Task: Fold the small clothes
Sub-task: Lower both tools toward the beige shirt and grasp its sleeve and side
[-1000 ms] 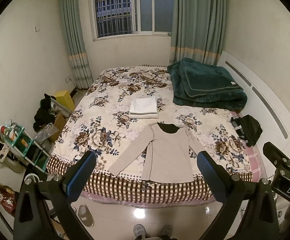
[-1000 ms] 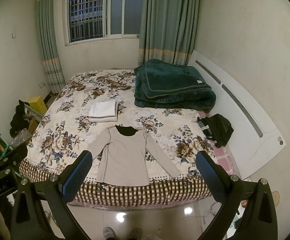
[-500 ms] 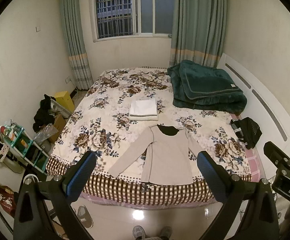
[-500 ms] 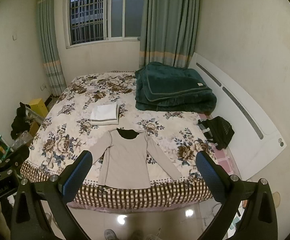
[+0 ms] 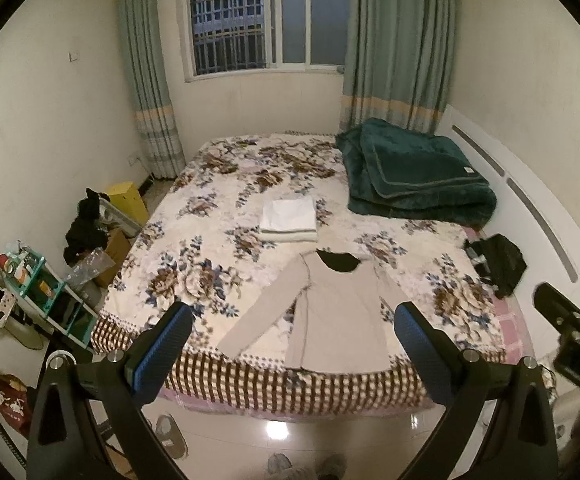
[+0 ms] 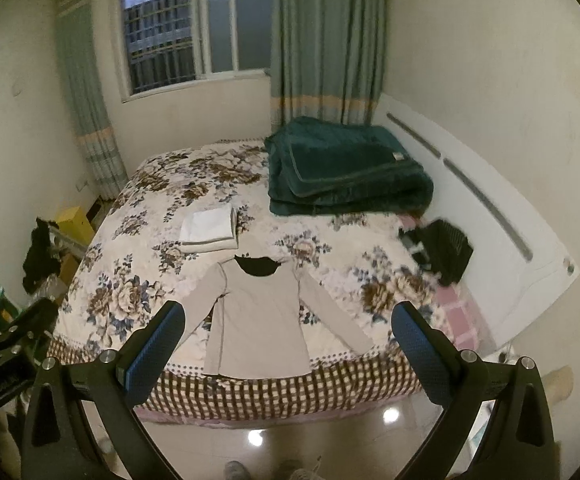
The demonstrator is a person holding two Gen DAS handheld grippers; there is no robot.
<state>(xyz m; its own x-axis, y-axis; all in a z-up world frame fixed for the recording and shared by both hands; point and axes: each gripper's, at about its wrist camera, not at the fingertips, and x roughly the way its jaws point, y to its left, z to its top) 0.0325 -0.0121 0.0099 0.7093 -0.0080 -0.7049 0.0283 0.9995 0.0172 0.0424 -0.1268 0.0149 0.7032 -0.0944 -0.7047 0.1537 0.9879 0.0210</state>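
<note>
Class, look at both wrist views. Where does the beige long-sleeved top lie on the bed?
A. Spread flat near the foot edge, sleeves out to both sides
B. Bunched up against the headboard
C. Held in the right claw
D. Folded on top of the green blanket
A: the beige long-sleeved top lies flat on the floral bedspread near the foot edge, sleeves splayed, and both claws are open and empty.

My left wrist camera looks from above the tiled floor, well back from the foot of the floral-quilted bed [image 5: 226,216], facing the barred window [image 5: 268,20]; my right wrist camera stands just beside it, aimed alike, slightly tilted; both share the bed, the flat beige long-sleeved top [image 5: 332,312] [image 6: 258,312] and the folded dark green blanket [image 5: 414,172] [image 6: 342,168].
</note>
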